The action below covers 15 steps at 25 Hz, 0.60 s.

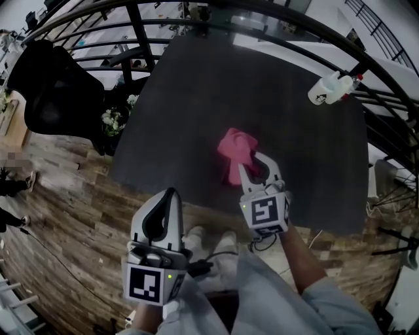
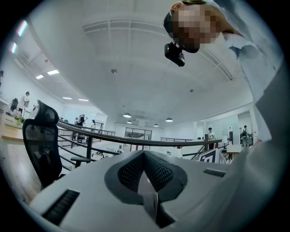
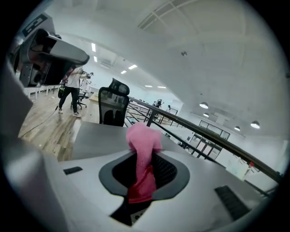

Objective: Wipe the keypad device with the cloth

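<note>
A pink cloth point(image 1: 233, 150) is bunched over the dark grey table point(image 1: 196, 98), near its front edge. My right gripper point(image 1: 255, 160) is shut on the cloth's near end. In the right gripper view the cloth point(image 3: 143, 145) stands up from between the jaws of the right gripper point(image 3: 144, 168). My left gripper point(image 1: 171, 195) is held lower left, off the table's front edge and above the wooden floor. Its jaws are closed with nothing between them, and in its own view the left gripper point(image 2: 145, 156) points up toward the ceiling. No keypad device appears in any view.
A white spray bottle point(image 1: 332, 88) lies at the table's far right. A black office chair point(image 1: 54, 88) and a small plant point(image 1: 112, 120) stand left of the table. A dark railing point(image 1: 131, 13) curves behind it. A cable runs across the wooden floor point(image 1: 72, 216).
</note>
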Available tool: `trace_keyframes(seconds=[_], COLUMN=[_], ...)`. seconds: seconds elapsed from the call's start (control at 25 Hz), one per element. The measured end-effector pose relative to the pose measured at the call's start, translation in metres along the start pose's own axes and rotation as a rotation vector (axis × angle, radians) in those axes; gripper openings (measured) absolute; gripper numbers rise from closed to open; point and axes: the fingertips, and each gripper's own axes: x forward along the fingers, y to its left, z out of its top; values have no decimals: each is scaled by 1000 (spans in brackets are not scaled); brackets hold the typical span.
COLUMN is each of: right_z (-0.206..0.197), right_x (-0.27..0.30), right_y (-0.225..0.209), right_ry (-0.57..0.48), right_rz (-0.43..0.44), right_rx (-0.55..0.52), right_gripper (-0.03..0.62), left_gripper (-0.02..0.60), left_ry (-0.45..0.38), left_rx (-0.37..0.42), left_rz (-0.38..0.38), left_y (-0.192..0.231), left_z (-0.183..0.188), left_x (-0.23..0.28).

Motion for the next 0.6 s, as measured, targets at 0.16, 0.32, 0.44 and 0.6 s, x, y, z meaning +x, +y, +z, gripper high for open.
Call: trace_keyframes(seconds=[0.16, 0.32, 0.44, 0.6], right_z=[-19, -36, -48, -65], right_x=[11, 5, -4, -20], right_y=[1, -10, -20, -35], right_ry=[49, 77, 93, 115], right_rz=[6, -33, -71, -124], right_rx=[93, 165, 201, 250], right_gripper=[71, 71, 71, 71], left_gripper=[3, 3, 3, 3], left_ry=[3, 11, 13, 10], left_rx=[-4, -6, -9, -8], left_rz=[6, -7, -23, -60], left_y=[1, -2, -6, -19], left_z=[-1, -5, -7, -5], left_x=[-2, -2, 0, 6])
